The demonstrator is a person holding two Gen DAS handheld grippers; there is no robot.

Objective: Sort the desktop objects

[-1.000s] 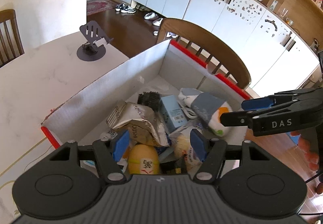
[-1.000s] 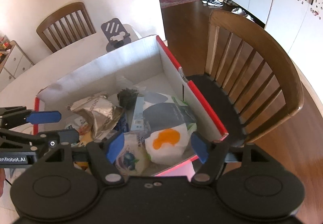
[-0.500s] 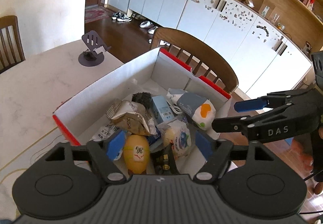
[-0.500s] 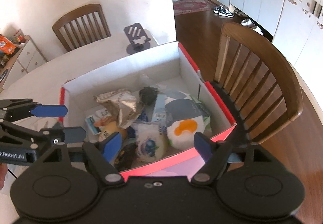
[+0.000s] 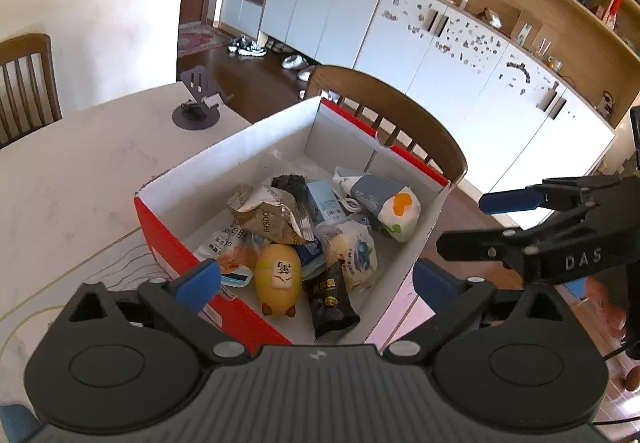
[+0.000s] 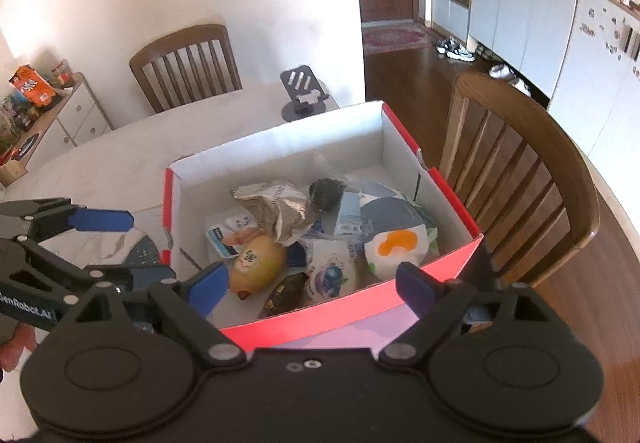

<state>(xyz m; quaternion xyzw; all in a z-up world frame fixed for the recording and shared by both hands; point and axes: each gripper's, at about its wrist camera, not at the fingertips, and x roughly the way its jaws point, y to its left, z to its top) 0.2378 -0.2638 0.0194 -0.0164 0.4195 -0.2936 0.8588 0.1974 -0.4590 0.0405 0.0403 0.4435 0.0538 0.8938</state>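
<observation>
White table (image 5: 60,179) with full red box (image 6: 352,307); both grippers' fingers opening, empty, above it.

The cardboard box (image 5: 256,147) looks matt white inside, glossy red outside. A crinkled foil snack bag (image 5: 266,217) shines; the black snack wrapper (image 5: 330,297) is glossy plastic. The yellow toy (image 5: 278,277) looks smooth. The desk (image 5: 80,171) is polished marble-like stone, the chair (image 6: 520,179) varnished wood

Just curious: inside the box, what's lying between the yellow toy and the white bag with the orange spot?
A clear blueberry-print packet lies between the yellow toy and the white bag in the box, clearest in the left wrist view.
</observation>
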